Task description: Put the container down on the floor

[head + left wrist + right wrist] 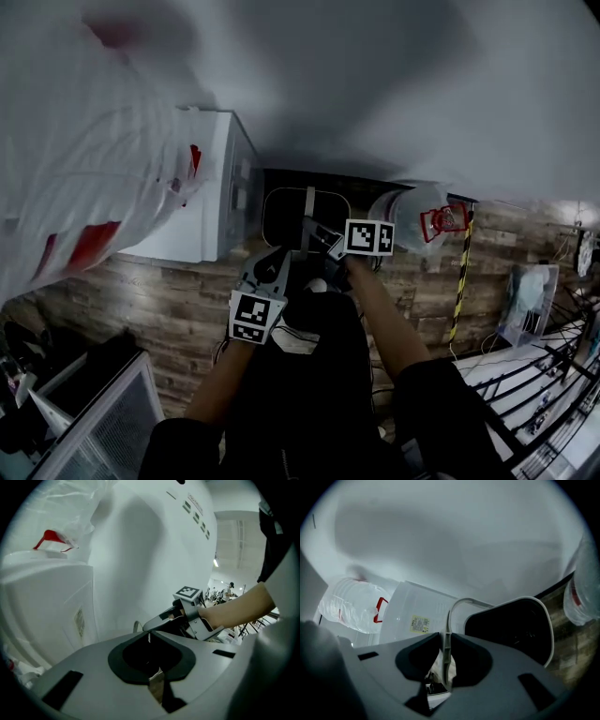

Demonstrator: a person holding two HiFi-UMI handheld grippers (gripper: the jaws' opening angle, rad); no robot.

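So the person is holding the container [286,223] by its thin white handle [457,603] and, as far as I can tell, it isn't parked on the floor yet. In the right gripper view the right gripper [446,644] is clamping down on that handle. The strip is sitting right between the jaws, then arching up and over to the container's white rim, which is hanging just ahead of the jaws and off to their right with the dark mouth tipping back toward the camera. The left gripper [149,637] is also pinching shut on a thin pale sliver, and I'm reading that as the same handle since a bit of curved strip is poking out just past its tips, but I'm not 100% on that. The right gripper is sitting just ahead of the left one, nearly touching. From the head view both are reaching out over the wooden floor [159,309], with the container beyond their tips, a white boxy appliance [202,187] off to the left gripper's side and a plastic bag [84,187] with red bits further out that way. I can't tell whether the container's bottom is touching the planks, since it's hiding its own base. My guess is the carry is about done and the set-down isn't. What's remaining is getting the base flat on the floor beside that appliance, then opening both sets of jaws and backing off.
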